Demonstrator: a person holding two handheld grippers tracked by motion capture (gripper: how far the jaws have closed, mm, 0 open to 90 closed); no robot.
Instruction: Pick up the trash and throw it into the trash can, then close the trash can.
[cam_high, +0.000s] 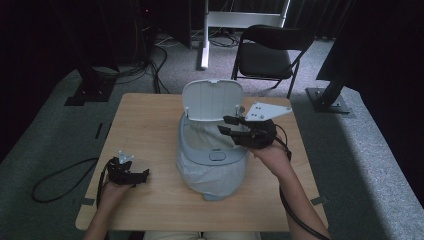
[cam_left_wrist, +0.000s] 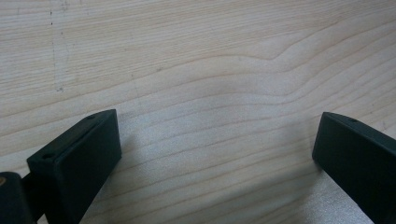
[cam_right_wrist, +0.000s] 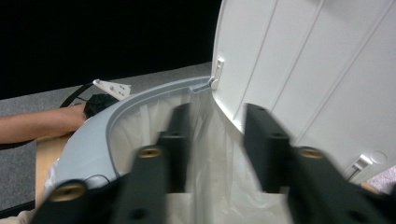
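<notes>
Hovering over the lined bin (cam_high: 212, 155), right gripper (cam_high: 231, 125) part-open, empty.

Standing at table centre, lid (cam_high: 212, 100) raised at 12 o'clock; bin mouth at 9 o'clock of right gripper, much nearer than left gripper (cam_high: 145, 173), resting wide open, empty, at 8 o'clock.
</notes>
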